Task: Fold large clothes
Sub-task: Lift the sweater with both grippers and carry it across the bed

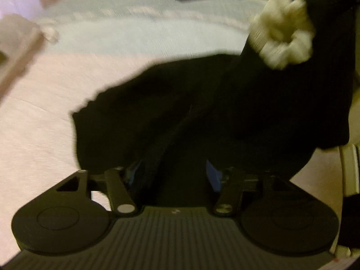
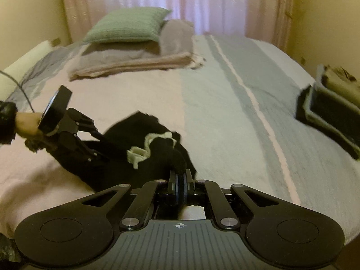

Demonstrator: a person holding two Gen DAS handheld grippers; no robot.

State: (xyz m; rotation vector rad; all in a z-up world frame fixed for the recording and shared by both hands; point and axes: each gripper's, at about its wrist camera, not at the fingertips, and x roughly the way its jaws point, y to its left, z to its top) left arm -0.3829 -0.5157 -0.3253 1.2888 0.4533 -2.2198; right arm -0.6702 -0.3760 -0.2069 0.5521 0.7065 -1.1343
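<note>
Fingers of the right gripper (image 2: pixel 181 180) pinch a fold of the black knit garment (image 2: pixel 139 157) at lower centre, while the left gripper (image 1: pixel 173 173) stands spread over it on the bed (image 2: pixel 225 112); soft, limp, light, best taken by edges.

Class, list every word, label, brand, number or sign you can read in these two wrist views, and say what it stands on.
None: no readable text in either view.
Right gripper body: only a small crosshair mark, no lettering.
Left gripper body: a tiny pale mark, too blurred to read.
Black garment, bedspread, green pillow: no print visible.
</note>
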